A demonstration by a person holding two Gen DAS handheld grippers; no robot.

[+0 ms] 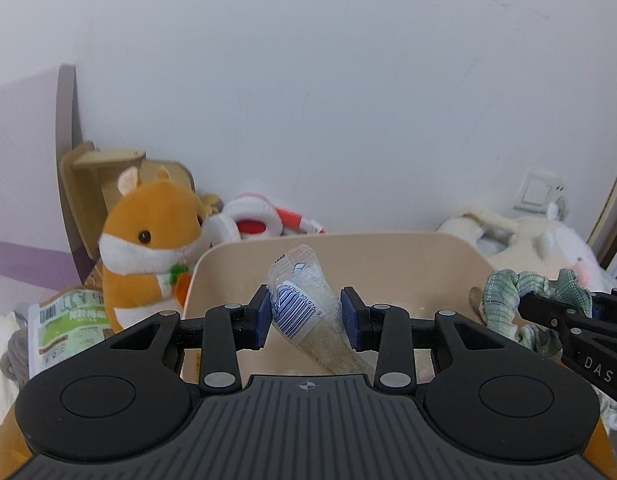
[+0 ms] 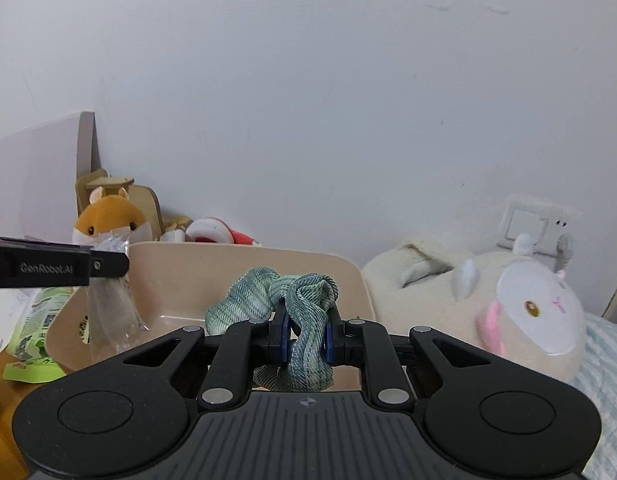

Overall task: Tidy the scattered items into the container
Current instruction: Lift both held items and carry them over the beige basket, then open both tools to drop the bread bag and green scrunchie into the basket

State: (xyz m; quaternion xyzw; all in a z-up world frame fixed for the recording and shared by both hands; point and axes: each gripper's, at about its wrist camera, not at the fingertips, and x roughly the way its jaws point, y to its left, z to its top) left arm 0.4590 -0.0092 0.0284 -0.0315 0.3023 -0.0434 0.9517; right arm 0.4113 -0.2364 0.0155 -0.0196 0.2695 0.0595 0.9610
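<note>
White wall behind, beige bin (image 1: 388, 256) centre frame, left gripper (image 1: 306, 316) grasping packet (image 1: 304, 304), right gripper (image 2: 306, 338) clenched on green cloth (image 2: 292, 300)

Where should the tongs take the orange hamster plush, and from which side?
Grip the hamster across its narrower head, coming from above. It sits upright beside the bin, with wooden pieces behind it and a green packet in front, so low side approaches look crowded.

place: home bedroom | evidence: orange-and-white plush hamster (image 1: 148, 240) and cream plush lamb with pink cheeks (image 2: 508, 312) against plain white wall (image 2: 308, 100) | blue-striped bed sheet (image 2: 604, 360) | white wall switch plate (image 2: 524, 224) | wooden desktop (image 2: 4, 432)
</note>
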